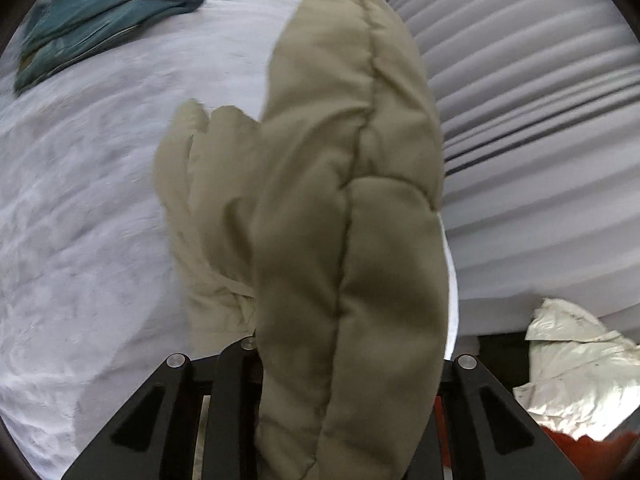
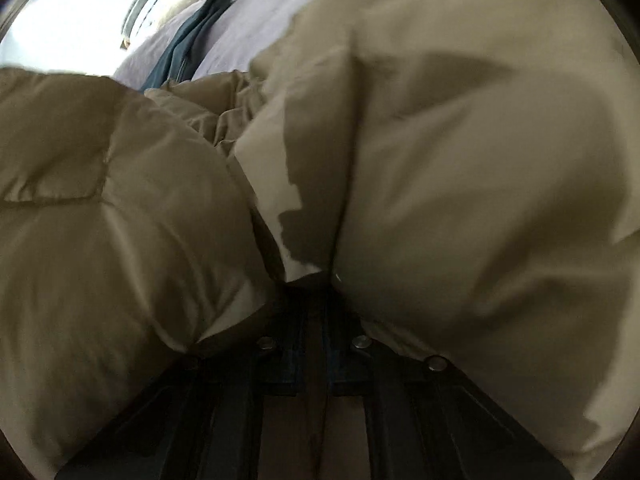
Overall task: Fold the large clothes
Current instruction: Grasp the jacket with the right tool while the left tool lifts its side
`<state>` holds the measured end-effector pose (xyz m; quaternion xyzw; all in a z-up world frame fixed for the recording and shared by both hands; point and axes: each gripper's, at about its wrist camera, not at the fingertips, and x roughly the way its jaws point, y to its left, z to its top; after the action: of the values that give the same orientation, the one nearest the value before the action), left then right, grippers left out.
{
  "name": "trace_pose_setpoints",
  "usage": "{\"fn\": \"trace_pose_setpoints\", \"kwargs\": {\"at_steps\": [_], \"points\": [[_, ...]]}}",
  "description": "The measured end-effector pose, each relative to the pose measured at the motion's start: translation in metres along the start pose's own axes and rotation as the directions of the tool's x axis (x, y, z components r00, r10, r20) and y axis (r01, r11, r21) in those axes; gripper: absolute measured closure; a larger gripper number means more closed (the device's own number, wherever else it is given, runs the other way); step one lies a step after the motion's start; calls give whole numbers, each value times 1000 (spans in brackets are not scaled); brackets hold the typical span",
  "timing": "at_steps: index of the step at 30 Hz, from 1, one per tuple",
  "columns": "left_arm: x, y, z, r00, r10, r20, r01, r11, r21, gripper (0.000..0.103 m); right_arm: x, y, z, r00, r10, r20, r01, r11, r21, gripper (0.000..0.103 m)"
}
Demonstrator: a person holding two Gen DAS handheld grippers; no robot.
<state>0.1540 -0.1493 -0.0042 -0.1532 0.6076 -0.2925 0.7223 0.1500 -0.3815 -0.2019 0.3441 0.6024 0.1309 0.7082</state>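
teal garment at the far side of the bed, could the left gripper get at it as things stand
Probably not yet. The left gripper is shut on the beige puffer jacket, so its jaws are taken; the teal garment itself lies uncovered on the bedsheet.

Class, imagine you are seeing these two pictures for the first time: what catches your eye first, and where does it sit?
A puffy beige quilted jacket dominates both views: it rises up the middle of the left view, pinched in the left tool, and it billows across nearly all of the right view, bunched over the right tool. Behind it lies a pale lilac bedsheet, with a folded teal garment at the upper left.
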Motion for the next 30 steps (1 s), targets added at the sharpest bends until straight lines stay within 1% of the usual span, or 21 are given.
{"fn": "trace_pose_setpoints", "kwargs": {"at_steps": [2, 4, 6, 8, 9, 12, 14, 15, 16, 17, 18, 20, 21, 22, 23, 24, 25, 26, 27, 30], "points": [[14, -18, 4, 999, 35, -19, -35, 999, 16, 77, 2, -9, 1, 999, 41, -9, -41, 999, 32, 102], [34, -45, 9, 997, 78, -27, -77, 996, 42, 77, 0, -16, 3, 997, 77, -30, -75, 995, 61, 102], [44, -64, 11, 994, 104, -35, -102, 993, 59, 77, -12, -21, 3, 995, 89, -44, -86, 994, 73, 102], [57, -81, 19, 992, 117, -49, -114, 992, 62, 77, -31, -26, 3, 996, 84, -37, -82, 995, 62, 101], [59, -83, 14, 991, 124, -56, -120, 991, 63, 77, -43, -30, 2, 997, 79, -27, -77, 996, 54, 98], [82, -96, 15, 986, 136, -95, -129, 988, 84, 77, -86, -51, -1, 999, 32, 33, -34, 997, 67, 98], [101, -104, 16, 986, 110, -126, -99, 991, 90, 70, -114, -73, -6, 997, 23, 75, -31, 994, 107, 98], [110, -107, 16, 986, 84, -141, -71, 993, 89, 61, -124, -82, -8, 996, 13, 89, -25, 992, 124, 98], [119, -106, 17, 987, 62, -149, -50, 995, 88, 49, -134, -91, -12, 995, -4, 101, -10, 990, 142, 98], [126, -110, 17, 987, 41, -153, -28, 995, 91, 45, -143, -100, -17, 994, -22, 111, 4, 987, 160, 97], [133, -113, 17, 987, 23, -157, -7, 995, 98, 43, -150, -107, -21, 993, -30, 117, 9, 985, 174, 97], [150, -120, 16, 982, -24, -190, 49, 991, 128, 43, -161, -119, -33, 992, -38, 124, 11, 978, 206, 97], [157, -120, 16, 976, -60, -207, 86, 989, 122, 43, -164, -122, -39, 992, -42, 123, 15, 976, 217, 97], [167, -119, 15, 964, -126, -236, 153, 983, 101, 43, -167, -125, -45, 992, -47, 118, 19, 973, 229, 95], [172, -119, 16, 955, -160, -251, 188, 978, 90, 43, -171, -128, -52, 992, -46, 113, 18, 971, 239, 92], [177, -120, 16, 948, -187, -259, 215, 973, 86, 43, -174, -130, -58, 993, -43, 112, 15, 969, 245, 80], [183, -122, 16, 942, -203, -266, 236, 967, 96, 43, -179, -131, -66, 993, -38, 113, 9, 969, 249, 56], [188, -124, 16, 936, -217, -277, 254, 961, 105, 43, -184, -130, -73, 992, -37, 120, 6, 969, 247, 44], [193, -126, 17, 928, -234, -290, 274, 956, 105, 43, -188, -129, -77, 991, -36, 127, 4, 970, 242, 30], [217, -123, 23, 889, -305, -342, 340, 940, 43, 43, -207, -121, -98, 987, -12, 163, -21, 979, 200, 29]]}}
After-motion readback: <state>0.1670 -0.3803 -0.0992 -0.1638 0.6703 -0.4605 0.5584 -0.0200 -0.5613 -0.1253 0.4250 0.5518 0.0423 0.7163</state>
